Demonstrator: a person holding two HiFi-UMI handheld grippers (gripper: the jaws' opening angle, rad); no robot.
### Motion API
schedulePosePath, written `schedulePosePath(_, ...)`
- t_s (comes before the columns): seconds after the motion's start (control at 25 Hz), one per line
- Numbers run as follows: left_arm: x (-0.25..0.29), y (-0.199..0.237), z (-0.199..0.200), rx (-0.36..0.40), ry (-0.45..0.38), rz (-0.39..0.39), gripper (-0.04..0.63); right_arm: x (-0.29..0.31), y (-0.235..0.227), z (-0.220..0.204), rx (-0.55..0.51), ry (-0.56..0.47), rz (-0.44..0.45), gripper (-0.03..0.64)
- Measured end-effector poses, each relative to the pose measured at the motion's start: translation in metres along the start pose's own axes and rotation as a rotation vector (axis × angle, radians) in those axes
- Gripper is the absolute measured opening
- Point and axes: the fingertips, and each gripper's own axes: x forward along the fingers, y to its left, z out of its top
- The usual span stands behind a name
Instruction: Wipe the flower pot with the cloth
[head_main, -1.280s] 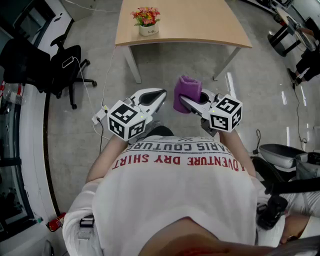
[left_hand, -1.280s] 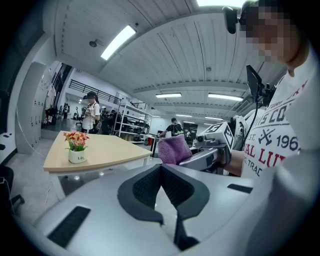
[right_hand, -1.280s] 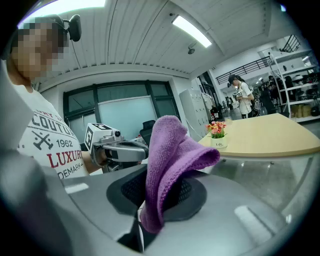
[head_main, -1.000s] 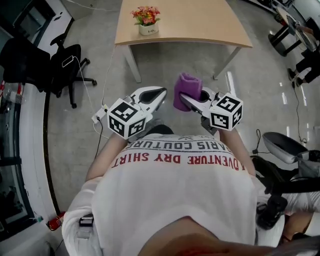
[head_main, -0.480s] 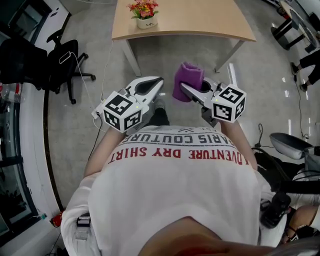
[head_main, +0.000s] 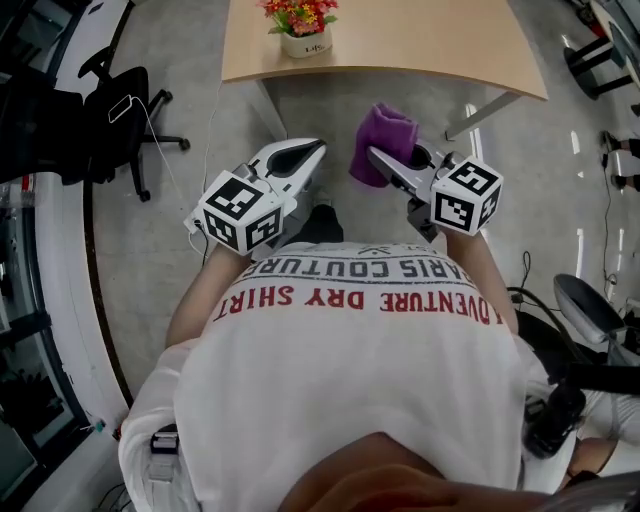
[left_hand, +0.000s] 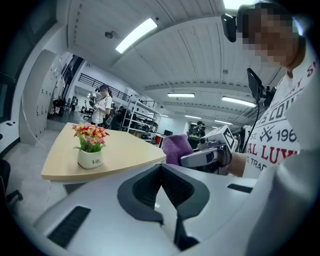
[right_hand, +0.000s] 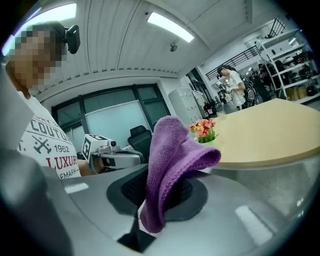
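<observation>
A small white flower pot (head_main: 303, 42) with red and yellow flowers stands near the left end of a wooden table (head_main: 400, 40). In the left gripper view the pot (left_hand: 90, 158) is ahead and to the left. The right gripper view shows it (right_hand: 204, 131) small, beyond the cloth. My right gripper (head_main: 372, 155) is shut on a purple cloth (head_main: 385, 140), which stands up folded from the jaws (right_hand: 170, 165). My left gripper (head_main: 318, 148) is shut and holds nothing (left_hand: 161, 167). Both hang in the air short of the table's near edge, well away from the pot.
A black office chair (head_main: 120, 110) stands on the grey floor to the left, with a white cable beside it. The table's legs (head_main: 268, 110) slant down under its near edge. More chair parts (head_main: 590, 300) lie at right. People stand far behind the table (left_hand: 102, 104).
Both grippers have moved forward toward the table, and the table and pot now sit nearer the top of the head view. The cloth stays clamped in the right gripper.
</observation>
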Motion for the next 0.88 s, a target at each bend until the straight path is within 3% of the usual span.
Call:
schedulePosePath(0.32,0.061,0.186,0.045,-0.028,0.085,0.049,0.002,0.107,-0.141,0.08,0.072,-0.005,-0.08,0.04)
schedulePosePath(0.44,0.078,0.247,0.042,-0.021,0.14,0.084,0.008,0.136,-0.18,0.093,0.073,0.003,-0.118,0.04)
schedulePosePath(0.64,0.095,0.304,0.028,-0.01,0.193,0.115,0.011,0.158,-0.214,0.093,0.107,0.003,-0.149,0.04)
schedulePosePath(0.8,0.103,0.326,0.01,-0.041,0.237,0.141,0.108,0.161,-0.217,0.088,0.119,0.034,-0.159,0.04)
schedulePosePath(0.88,0.109,0.331,0.002,-0.042,0.246,0.131,0.192,0.161,-0.221,0.085,0.127,0.046,-0.171,0.04)
